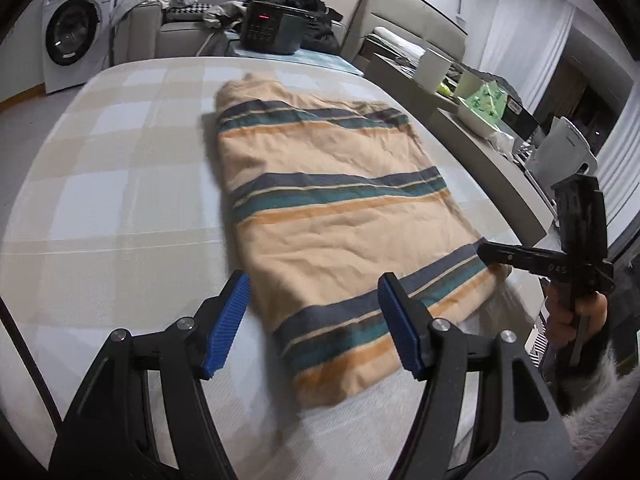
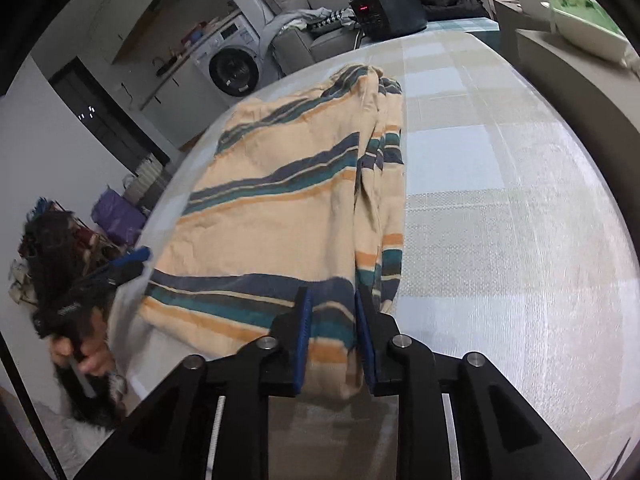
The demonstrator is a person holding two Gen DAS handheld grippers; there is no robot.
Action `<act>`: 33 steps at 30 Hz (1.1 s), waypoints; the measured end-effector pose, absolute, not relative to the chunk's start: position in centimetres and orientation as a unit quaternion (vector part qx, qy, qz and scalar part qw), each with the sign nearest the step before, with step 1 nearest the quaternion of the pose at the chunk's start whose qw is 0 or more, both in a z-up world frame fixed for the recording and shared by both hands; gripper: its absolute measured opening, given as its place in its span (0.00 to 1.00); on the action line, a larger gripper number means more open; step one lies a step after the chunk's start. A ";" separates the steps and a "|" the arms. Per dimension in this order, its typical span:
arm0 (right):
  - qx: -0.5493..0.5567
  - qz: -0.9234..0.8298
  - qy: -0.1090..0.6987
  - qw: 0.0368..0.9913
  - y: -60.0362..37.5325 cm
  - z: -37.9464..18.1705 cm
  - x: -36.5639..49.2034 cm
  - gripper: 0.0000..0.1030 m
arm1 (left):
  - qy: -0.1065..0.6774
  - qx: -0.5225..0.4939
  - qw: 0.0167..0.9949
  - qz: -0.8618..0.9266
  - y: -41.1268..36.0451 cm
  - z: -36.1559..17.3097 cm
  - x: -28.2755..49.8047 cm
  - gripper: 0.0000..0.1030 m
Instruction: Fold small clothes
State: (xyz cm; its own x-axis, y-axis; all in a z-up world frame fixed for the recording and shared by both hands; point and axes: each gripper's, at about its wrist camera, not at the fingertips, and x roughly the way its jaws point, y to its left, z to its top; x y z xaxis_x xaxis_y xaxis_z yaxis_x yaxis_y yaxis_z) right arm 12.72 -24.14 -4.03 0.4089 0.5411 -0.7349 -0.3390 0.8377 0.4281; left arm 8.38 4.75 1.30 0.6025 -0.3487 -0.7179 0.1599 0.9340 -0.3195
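Striped garment (image 1: 320,216) lies flat at frame centre on the checked table (image 1: 112,184); in the right wrist view its folded edge (image 2: 380,184) runs down mid-frame, with bare table surface filling the right half. Left gripper (image 1: 314,320), jaws wide, straddles the garment's near hem without pinching it. Right gripper (image 2: 330,336), jaws narrow, has the near corner between its pads. A white tray (image 1: 476,120) at upper right holds green-printed material.
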 end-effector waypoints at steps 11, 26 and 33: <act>0.004 0.252 0.457 0.853 -24.0 -1.3 12.0 0.21 | 0.457 -0.038 0.875 -0.156 3.8 -0.8 7.1 0.61; 0.184 0.206 0.416 0.867 -21.1 -2.4 31.5 0.44 | 0.416 -0.175 0.890 -0.059 10.5 1.3 27.5 0.63; 0.143 0.214 0.416 0.872 -20.0 -2.8 32.8 0.10 | 0.443 -0.177 0.876 -0.063 10.1 -1.5 32.1 0.63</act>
